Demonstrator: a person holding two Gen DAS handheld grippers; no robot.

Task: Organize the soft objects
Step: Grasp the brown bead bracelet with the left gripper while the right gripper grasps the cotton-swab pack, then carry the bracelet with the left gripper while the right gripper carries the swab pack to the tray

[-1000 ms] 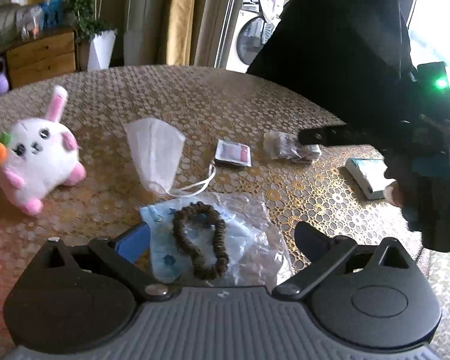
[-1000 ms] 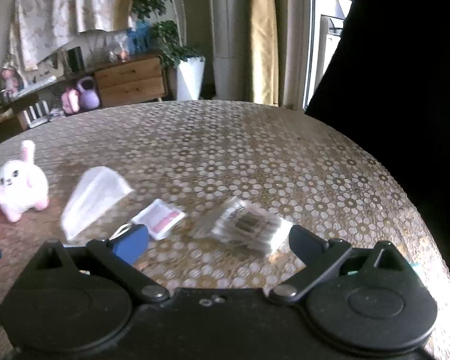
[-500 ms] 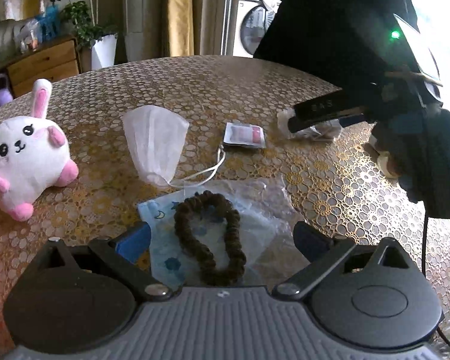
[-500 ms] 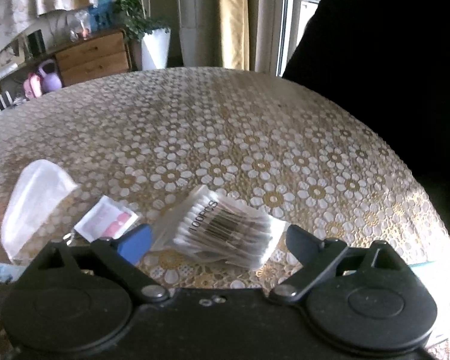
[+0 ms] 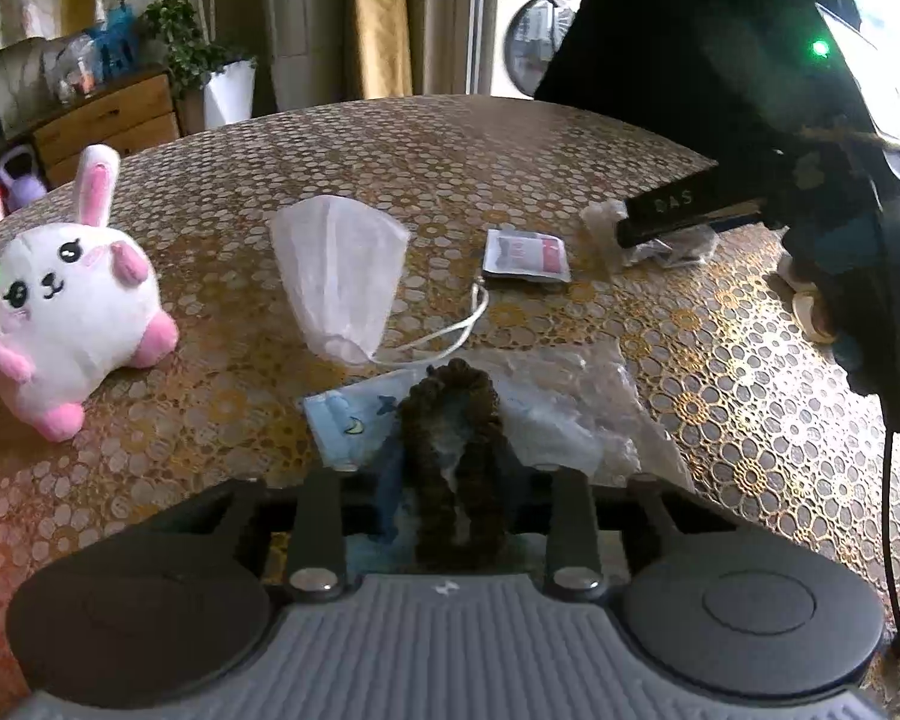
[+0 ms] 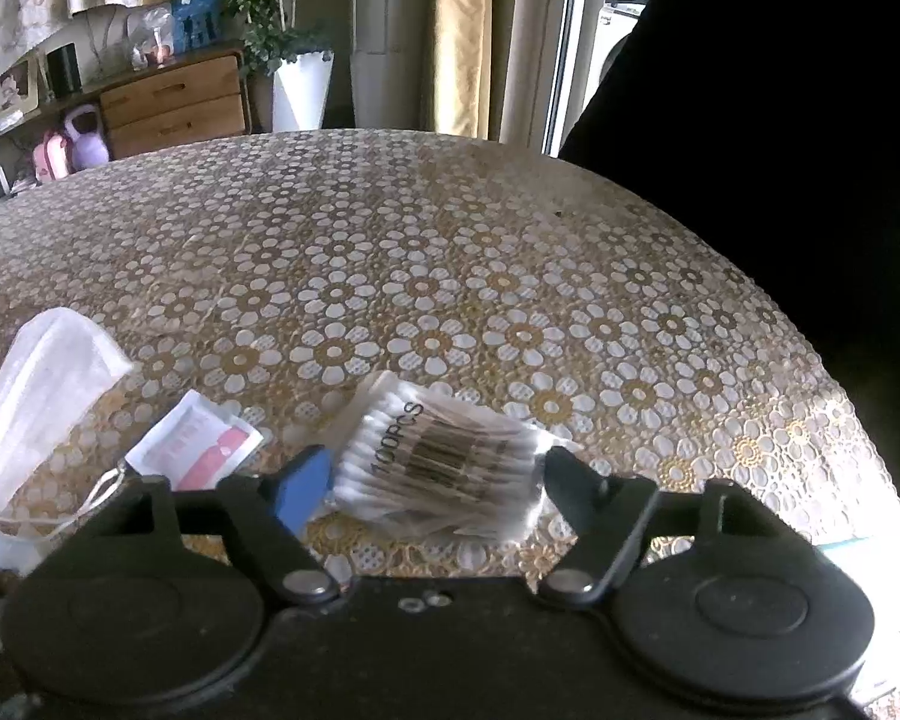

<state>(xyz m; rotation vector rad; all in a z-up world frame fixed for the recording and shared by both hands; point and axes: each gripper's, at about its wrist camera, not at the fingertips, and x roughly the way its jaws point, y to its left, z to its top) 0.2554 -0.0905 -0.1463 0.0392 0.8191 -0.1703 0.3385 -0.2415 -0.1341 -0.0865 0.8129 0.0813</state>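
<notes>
My left gripper (image 5: pixel 450 471) is closing and its pads squeeze a brown scrunchie (image 5: pixel 429 420) into a narrow loop. The scrunchie lies on a blue patterned mask (image 5: pixel 348 417) inside a clear bag (image 5: pixel 576 402). My right gripper (image 6: pixel 432 471) is closing too, with a wrapped pack of cotton swabs (image 6: pixel 444 438) between its fingers, which touch both ends of the pack. From the left wrist view the same pack (image 5: pixel 600 225) shows under a black finger (image 5: pixel 678 207) of the right gripper. A white plush bunny (image 5: pixel 72 294) sits far left.
A folded white mask (image 5: pixel 342 270) (image 6: pixel 42 396) and a small pink-and-white sachet (image 5: pixel 525 255) (image 6: pixel 198 444) lie between the two grips. The floral table (image 6: pixel 450 240) curves away behind. A person in dark clothing stands at the right edge. A wooden dresser (image 6: pixel 174 102) is beyond.
Both grippers came down closer to the table. The left jaws went from wide apart to pinching the scrunchie. The right jaws narrowed onto the swab pack.
</notes>
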